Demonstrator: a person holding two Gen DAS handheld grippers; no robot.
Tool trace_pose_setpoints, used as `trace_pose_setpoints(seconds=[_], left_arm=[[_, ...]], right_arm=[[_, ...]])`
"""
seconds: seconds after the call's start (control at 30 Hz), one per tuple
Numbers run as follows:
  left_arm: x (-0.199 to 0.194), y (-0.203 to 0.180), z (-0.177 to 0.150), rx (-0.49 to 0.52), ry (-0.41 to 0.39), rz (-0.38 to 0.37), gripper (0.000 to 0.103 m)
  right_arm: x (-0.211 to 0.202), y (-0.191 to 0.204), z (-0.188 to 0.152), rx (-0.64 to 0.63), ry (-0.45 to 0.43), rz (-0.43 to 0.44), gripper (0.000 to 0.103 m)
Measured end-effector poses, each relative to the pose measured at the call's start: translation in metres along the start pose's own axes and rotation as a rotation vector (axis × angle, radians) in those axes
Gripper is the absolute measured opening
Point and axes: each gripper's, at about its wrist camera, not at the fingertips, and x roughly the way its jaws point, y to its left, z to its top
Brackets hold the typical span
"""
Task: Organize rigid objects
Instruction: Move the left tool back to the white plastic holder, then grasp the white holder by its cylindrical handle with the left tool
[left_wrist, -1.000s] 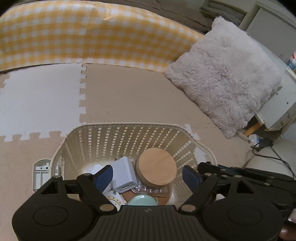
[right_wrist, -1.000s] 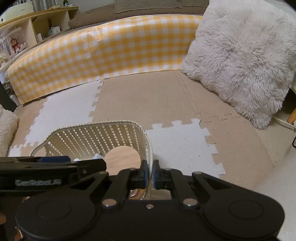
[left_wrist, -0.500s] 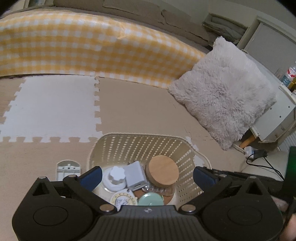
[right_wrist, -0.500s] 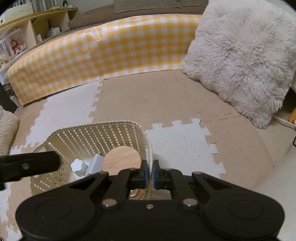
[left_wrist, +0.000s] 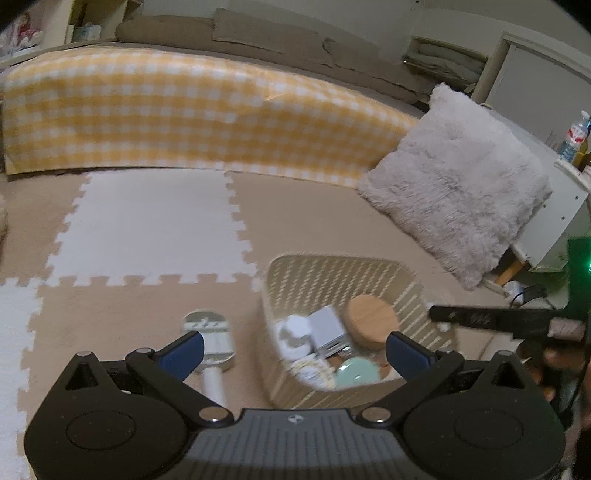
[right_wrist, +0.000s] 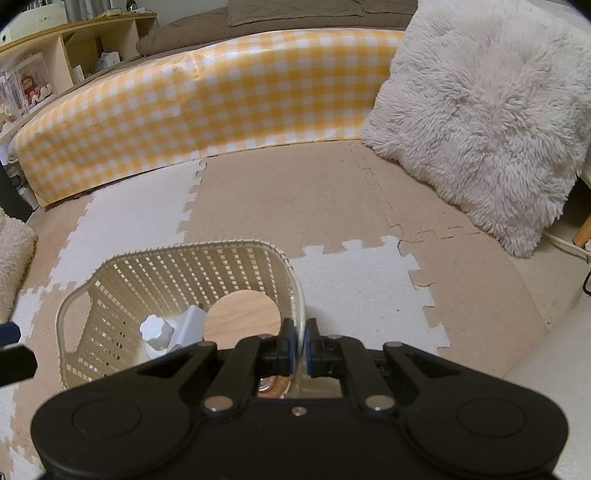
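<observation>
Your left gripper (left_wrist: 293, 349) has its jaws spread wide, nothing between the pads; they opened up within the last second. It sits low centre in the left wrist view, hovering off the near-left corner of the basket (left_wrist: 406, 275).

Your right gripper (right_wrist: 299, 345) is clamped on the basket's right rim, pads pinching the wall at lower centre of the right wrist view.

Basket contents, lower right of centre in the left view: wooden lid (left_wrist: 373, 326) on a clear jar, white square block (left_wrist: 327, 326), white knobbed cap (left_wrist: 295, 325), mint-green round piece (left_wrist: 356, 373), and a round light disc at the near wall, too blurred to identify.

Outside the basket: a white flat bracket-like part (left_wrist: 210, 332) lies on the foam mat (left_wrist: 147, 229), just left of the basket and right in front of your left finger (left_wrist: 183, 350). A white tube-like stem runs from it toward the bottom of the frame.

Surroundings: fluffy grey cushion (left_wrist: 461, 184) upper right, yellow checked panel (left_wrist: 184, 114) across the top, cables at right edge.
</observation>
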Motion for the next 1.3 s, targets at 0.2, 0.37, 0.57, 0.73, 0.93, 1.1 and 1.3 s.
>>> trace_pose_setpoints(seconds=[0.2,0.37,0.57,0.73,0.93,1.1,1.3], left_arm=[[0.009,0.020,-0.029,0.043,0.018,0.085,0.103],[0.028,0.034,-0.049,0.082,0.053,0.164,0.103],[0.049,0.050,-0.061,0.061,0.120,0.139,0.103],[0.058,0.054,-0.061,0.028,0.090,0.168,0.103],[0.063,0.049,-0.056,0.055,0.045,0.218,0.063],[0.062,0.042,-0.060,0.141,0.049,0.204,0.032],[0.051,0.045,-0.068,0.172,0.086,0.186,0.022]], right_arm=[[0.000,0.001,0.000,-0.003,0.000,-0.003,0.006],[0.000,0.001,0.000,-0.005,0.000,-0.005,0.007],[0.000,0.001,0.000,-0.005,0.000,-0.004,0.007],[0.000,0.001,-0.001,-0.006,0.000,-0.004,0.007],[0.000,0.001,-0.001,-0.006,0.001,-0.005,0.007],[0.000,0.001,0.000,-0.010,0.004,-0.006,0.007],[0.000,0.002,0.000,-0.011,0.005,-0.006,0.007]])
